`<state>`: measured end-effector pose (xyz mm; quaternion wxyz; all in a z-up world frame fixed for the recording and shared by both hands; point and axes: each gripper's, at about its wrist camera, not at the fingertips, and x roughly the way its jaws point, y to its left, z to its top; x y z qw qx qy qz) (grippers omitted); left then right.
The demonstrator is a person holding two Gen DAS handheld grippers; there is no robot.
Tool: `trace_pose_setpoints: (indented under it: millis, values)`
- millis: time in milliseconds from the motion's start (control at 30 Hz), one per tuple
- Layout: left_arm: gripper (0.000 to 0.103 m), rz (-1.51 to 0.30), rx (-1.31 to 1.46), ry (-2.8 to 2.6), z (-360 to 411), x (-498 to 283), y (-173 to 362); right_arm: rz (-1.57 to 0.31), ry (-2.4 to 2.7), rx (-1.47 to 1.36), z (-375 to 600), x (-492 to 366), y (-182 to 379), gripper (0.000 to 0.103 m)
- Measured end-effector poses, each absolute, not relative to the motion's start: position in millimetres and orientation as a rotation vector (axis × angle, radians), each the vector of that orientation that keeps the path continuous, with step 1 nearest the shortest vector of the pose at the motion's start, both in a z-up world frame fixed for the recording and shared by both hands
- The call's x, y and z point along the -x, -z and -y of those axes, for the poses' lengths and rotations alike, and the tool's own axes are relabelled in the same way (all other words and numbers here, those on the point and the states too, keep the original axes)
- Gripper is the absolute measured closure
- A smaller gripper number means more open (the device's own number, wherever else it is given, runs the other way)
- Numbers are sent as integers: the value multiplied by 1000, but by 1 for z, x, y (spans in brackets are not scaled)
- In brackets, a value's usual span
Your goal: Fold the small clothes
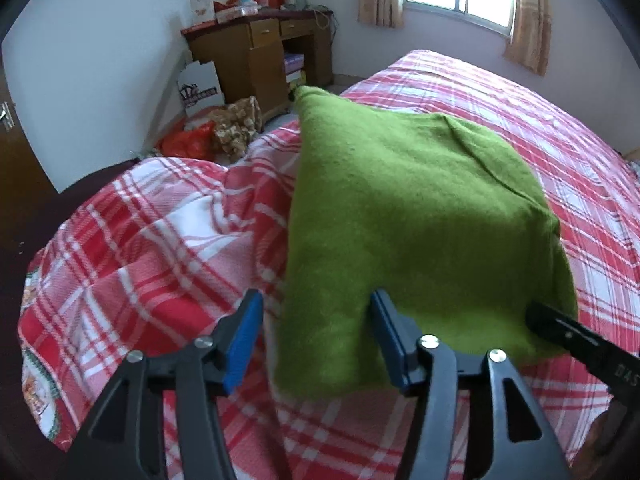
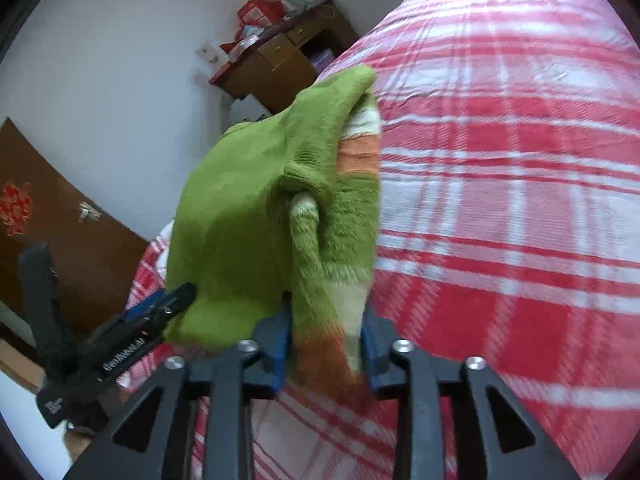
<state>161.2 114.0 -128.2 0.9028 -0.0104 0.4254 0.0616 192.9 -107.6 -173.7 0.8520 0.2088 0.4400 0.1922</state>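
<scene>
Left gripper (image 1: 316,336): the jaws stand partly open. The near corner of the green sweater (image 1: 400,216) lies between the blue pads; the right pad rests against the cloth, the left pad stands clear of it. No grip is visible.

Right gripper (image 2: 324,348): the jaws stand narrowly apart, with a bunched edge of the sweater, showing orange and pale stripes, filling the gap between both pads. Whether the pads clamp it cannot be determined.

Beyond the fingers, the sweater lies on the red plaid bedspread (image 1: 560,152). A wooden desk (image 1: 260,52) stands well beyond.
</scene>
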Motion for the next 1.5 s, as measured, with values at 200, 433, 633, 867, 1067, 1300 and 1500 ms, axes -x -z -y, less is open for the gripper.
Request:
trace_pose_setpoints:
  millis: [200, 433, 633, 867, 1067, 1300, 1500]
  values:
    - [33, -810, -60, -181, -112, -127, 116, -768, -254, -312, 111, -139, 132, 47]
    - [0, -677, -104, -165, -103, -87, 83, -578, -190, -202, 95, -82, 81, 30]
    - [0, -602, -103, -149, -102, -57, 53, -471, -157, -160, 85, -38, 52, 28]
    - [0, -505, -114, -123, -98, -28, 23, -342, -85, -97, 79, 7, 15, 24]
    - [0, -420, -148, -131, -91, -6, -1, -250, -57, -88, 79, 32, -10, 18]
    - [0, -397, -120, -121, -93, 6, -16, -218, -42, -113, 82, 42, -19, 17]
    - [0, -390, -119, -150, -96, 7, -17, -209, -42, -112, 79, 47, -22, 17]
